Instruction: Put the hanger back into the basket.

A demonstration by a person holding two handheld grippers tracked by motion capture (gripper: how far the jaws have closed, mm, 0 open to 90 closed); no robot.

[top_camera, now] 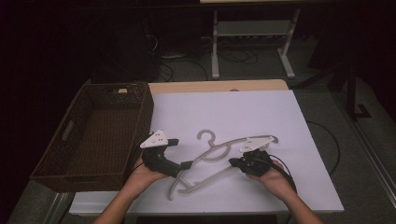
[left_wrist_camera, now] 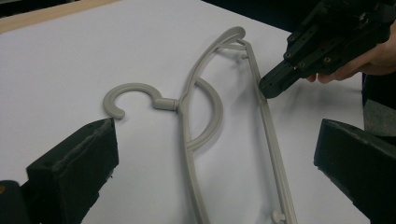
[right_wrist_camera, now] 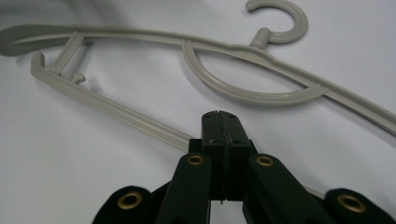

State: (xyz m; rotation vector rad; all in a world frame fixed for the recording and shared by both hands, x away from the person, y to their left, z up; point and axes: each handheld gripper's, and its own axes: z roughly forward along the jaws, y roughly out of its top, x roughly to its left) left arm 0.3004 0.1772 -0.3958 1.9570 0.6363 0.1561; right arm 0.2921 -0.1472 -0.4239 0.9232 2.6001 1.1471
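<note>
- Now my right gripper (right_wrist_camera: 219, 122) had clamped the hanger (top_camera: 212, 157) by its lower bar, steadying it.
- My left gripper (left_wrist_camera: 210, 163) stood wide open beside it, waiting.

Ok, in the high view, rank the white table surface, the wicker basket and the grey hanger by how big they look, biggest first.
1. White table surface, the largest.
2. Wicker basket, clearly smaller than the surface, though it stands taller, so its walls add to its look.
3. Grey hanger, the smallest, thin and lying flat.

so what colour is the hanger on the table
Pale grey plastic hanger, clearest in the right gripper view.
</note>
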